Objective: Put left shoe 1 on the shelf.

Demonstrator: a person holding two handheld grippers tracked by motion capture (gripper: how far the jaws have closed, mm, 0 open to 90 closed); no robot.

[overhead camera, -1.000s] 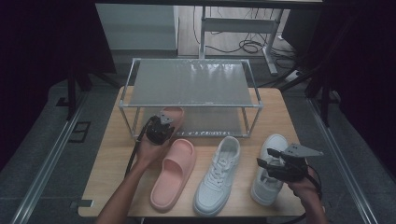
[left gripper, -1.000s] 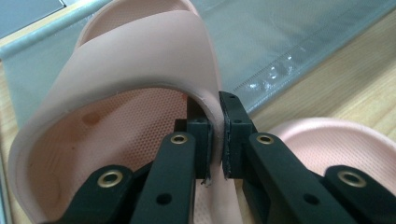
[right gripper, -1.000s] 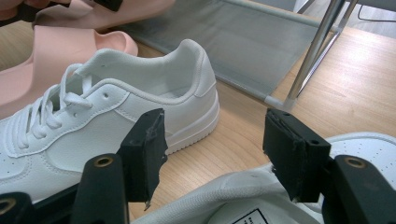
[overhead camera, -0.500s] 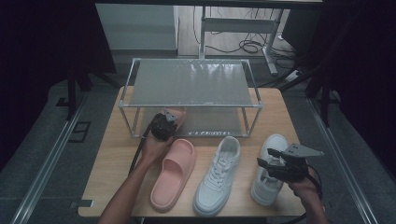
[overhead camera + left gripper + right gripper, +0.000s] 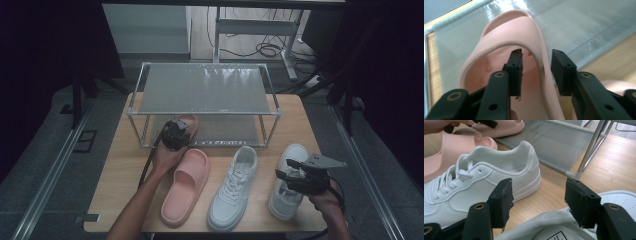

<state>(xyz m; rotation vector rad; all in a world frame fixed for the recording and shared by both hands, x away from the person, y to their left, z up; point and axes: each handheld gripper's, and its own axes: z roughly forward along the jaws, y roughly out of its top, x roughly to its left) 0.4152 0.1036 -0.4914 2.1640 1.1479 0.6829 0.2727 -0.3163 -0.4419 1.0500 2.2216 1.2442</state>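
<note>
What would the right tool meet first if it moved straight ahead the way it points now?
Probably the heel of the middle white sneaker, which lies straight ahead of the right tool beyond a strip of bare table. Depth is unclear; the nearer sneaker sits just beneath its open jaws.

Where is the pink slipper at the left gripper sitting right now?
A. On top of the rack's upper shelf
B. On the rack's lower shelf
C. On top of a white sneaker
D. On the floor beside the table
B: the pink slipper lies on the grey lower shelf of the rack, under the upper shelf, with the left gripper open astride its strap edge, its jaws having just opened.
</note>
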